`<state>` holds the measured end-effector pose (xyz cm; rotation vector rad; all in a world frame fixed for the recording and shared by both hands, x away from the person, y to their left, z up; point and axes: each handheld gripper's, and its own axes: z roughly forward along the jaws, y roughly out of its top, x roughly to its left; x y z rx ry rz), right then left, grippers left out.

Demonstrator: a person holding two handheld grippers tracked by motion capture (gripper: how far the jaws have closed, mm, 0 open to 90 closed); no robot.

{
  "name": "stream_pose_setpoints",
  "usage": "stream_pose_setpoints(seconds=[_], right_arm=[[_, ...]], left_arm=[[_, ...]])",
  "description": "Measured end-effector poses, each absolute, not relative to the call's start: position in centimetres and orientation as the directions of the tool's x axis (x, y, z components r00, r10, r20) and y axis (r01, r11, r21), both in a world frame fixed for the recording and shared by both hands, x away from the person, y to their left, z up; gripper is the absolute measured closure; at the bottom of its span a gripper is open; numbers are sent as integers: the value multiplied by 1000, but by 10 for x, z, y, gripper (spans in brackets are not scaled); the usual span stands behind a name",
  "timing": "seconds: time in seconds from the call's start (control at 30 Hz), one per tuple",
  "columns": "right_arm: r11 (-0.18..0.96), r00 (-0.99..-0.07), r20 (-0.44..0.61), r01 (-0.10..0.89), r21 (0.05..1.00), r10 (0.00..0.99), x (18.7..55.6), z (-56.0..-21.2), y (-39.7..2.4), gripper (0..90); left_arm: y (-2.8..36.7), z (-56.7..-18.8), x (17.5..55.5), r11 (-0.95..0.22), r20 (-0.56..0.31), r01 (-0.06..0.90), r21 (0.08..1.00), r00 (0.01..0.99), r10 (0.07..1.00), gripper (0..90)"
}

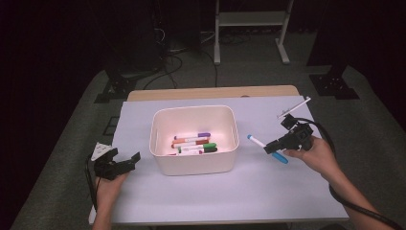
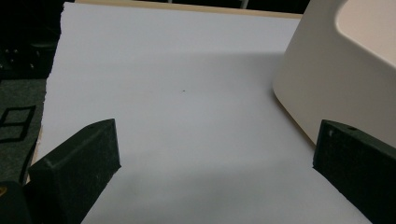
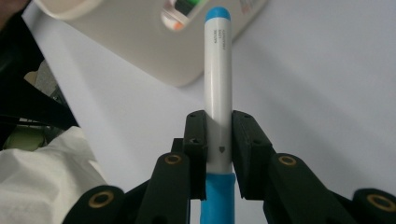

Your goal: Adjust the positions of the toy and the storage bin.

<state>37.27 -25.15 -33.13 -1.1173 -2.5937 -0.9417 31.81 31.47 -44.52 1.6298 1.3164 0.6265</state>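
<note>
A white-covered rectangular table (image 1: 268, 191) is set before the person, and near its middle stands a cream rounded plastic bin (image 1: 194, 165), in which several white markers with purple, orange, red and green caps (image 1: 194, 143) lie side by side, apparently gathered there for tidying. To the right of the bin, clear of its wall, a white marker with a blue cap and blue end (image 1: 257, 141) is carried above the tabletop, clamped across its barrel by the right gripper (image 1: 273, 146); in the right gripper view the marker (image 3: 218, 93) is seen pinched squarely between the two black pads, its tip aimed toward the bin, which suggests it is meant to be dropped in with the others. The right hand (image 1: 316, 154) is held raised, wrist angled inward. At the table's far right a thin white pen (image 1: 294, 108) is left lying. The left gripper (image 1: 125, 160) is rested low beside the bin, jaws spread wide with nothing between them, seemingly kept waiting.
</note>
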Motion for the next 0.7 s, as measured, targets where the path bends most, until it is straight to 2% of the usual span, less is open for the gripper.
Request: stream_pose_setpoints(seconds=[0.33,0.7], right_arm=[[585,-791,371,610,534,486,378,-271,-214,755],[717,-873,361,478,507,327,400,-255,-128,754]], left_arm=[[315,-445,318,0,-158,475,880,293,943,0],[317,-446,320,6,-167,472,881,299,939,0]])
